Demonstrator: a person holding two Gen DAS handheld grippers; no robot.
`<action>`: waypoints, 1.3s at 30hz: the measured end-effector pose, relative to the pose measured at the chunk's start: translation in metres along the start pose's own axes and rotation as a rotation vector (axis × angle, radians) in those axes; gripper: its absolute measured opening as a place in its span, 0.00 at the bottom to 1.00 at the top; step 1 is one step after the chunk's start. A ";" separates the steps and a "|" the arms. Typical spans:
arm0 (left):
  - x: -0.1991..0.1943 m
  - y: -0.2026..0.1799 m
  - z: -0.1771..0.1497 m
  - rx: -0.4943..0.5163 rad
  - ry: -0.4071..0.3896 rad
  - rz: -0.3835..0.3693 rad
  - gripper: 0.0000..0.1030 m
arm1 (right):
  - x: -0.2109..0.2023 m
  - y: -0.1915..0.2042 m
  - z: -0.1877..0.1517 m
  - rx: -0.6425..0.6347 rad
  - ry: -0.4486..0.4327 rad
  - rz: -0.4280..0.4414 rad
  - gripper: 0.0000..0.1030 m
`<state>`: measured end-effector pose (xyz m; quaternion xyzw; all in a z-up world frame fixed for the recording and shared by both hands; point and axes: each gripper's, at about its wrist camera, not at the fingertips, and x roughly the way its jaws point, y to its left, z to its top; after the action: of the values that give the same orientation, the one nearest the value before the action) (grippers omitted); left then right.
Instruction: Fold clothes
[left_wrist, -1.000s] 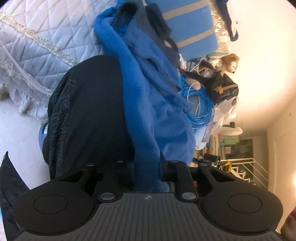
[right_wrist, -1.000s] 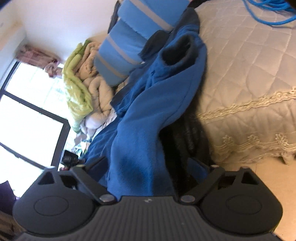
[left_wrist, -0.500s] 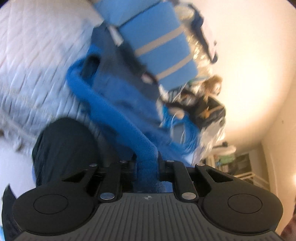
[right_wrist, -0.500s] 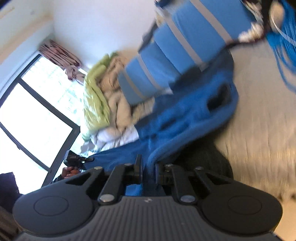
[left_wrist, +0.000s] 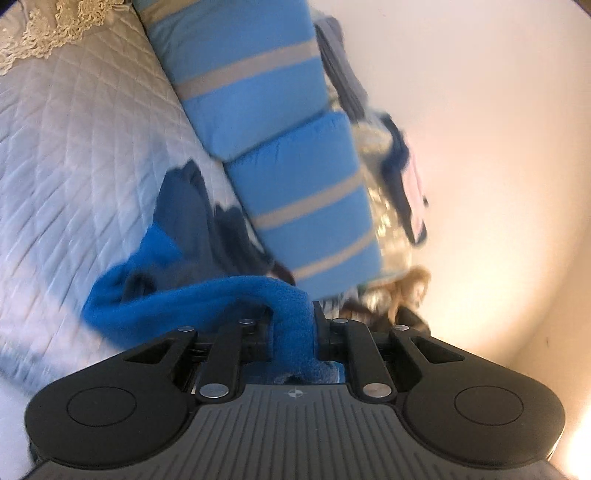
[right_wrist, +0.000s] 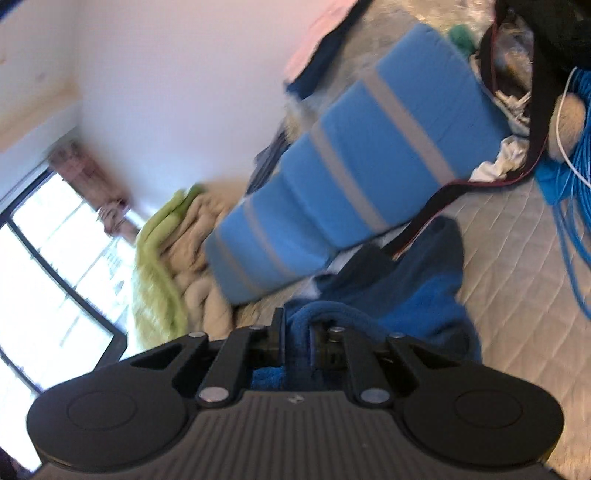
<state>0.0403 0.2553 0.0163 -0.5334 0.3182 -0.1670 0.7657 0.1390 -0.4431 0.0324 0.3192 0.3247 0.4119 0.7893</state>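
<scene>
Blue fleece gripped at both ends, lifted over the bed

The left hand-held gripper (left_wrist: 293, 332) and right hand-held gripper (right_wrist: 297, 341) each pinched the blue fleece (left_wrist: 177, 306), which trailed onto the bed (left_wrist: 74, 147); next, probably spreading it flat.

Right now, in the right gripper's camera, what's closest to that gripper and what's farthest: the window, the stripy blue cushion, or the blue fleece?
1. Blue fleece: pinched in the right gripper.
2. Stripy blue cushion: lying on the bed just beyond it.
3. Window: far off, left side.
</scene>
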 end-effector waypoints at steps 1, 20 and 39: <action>0.011 0.001 0.010 -0.011 -0.008 0.006 0.13 | 0.009 -0.006 0.009 0.016 -0.011 -0.019 0.12; 0.179 0.097 0.122 -0.173 0.084 0.249 0.57 | 0.177 -0.167 0.060 0.391 0.095 -0.337 0.94; 0.209 0.091 0.128 0.402 0.074 0.404 0.67 | 0.219 -0.173 0.068 -0.088 0.148 -0.369 0.95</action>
<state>0.2723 0.2559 -0.1027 -0.2904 0.4064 -0.0901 0.8616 0.3673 -0.3503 -0.1162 0.1882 0.4163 0.2964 0.8387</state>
